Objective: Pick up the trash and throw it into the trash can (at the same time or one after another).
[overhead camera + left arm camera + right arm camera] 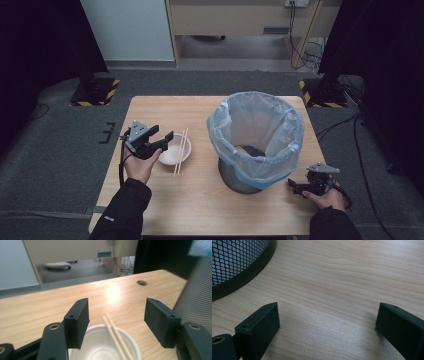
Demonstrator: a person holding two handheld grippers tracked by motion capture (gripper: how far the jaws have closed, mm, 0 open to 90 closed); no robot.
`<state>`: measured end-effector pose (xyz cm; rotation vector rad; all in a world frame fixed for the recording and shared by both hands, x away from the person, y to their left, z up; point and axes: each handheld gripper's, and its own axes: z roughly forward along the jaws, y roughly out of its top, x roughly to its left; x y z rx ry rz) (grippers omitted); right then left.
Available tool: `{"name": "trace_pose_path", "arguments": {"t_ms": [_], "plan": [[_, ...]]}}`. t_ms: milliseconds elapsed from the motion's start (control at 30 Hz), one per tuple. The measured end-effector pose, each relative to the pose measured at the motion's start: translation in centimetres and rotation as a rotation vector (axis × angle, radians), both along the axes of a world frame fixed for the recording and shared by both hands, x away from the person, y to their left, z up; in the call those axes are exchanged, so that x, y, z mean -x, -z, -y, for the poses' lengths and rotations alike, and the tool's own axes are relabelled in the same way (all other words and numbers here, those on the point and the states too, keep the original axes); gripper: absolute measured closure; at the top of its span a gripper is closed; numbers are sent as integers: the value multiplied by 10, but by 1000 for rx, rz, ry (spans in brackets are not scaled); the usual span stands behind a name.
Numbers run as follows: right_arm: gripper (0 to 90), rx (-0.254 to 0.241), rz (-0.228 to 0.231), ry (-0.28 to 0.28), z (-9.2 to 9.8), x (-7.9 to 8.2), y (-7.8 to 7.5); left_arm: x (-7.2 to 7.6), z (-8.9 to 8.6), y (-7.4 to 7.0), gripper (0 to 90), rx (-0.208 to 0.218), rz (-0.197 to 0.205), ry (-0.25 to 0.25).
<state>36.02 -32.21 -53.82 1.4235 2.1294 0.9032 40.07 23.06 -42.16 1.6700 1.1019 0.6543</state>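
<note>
A white bowl (176, 149) sits on the left half of the wooden table (200, 200), with a pair of wooden chopsticks (181, 150) laid across its rim. My left gripper (162, 141) hovers at the bowl's left edge. In the left gripper view, my left gripper (116, 303) is open just above the bowl (100, 345), and the chopsticks (115, 332) run between the jaws without touching either pad. My right gripper (292, 186) rests low at the table's right front, beside the bin's base. In the right gripper view it (327, 307) is open over bare wood.
A black mesh waste bin (255, 135) lined with a pale blue plastic bag stands right of centre; its mesh wall (234, 255) is close to my right gripper. A cable hole (142, 282) marks the tabletop. Dark carpet surrounds the table.
</note>
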Motion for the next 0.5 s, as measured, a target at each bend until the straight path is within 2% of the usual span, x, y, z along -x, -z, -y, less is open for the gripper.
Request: {"name": "trace_pose_path", "arguments": {"t_ms": [233, 400, 500], "plan": [[55, 0, 2, 1, 0, 0, 0, -9, -2, 29, 357, -54, -78, -17], [55, 0, 0, 0, 0, 0, 0, -14, 5, 43, 360, -101, -117, -11], [55, -1, -2, 1, 0, 0, 0, -16, 9, 51, 361, -109, -141, -4]]}}
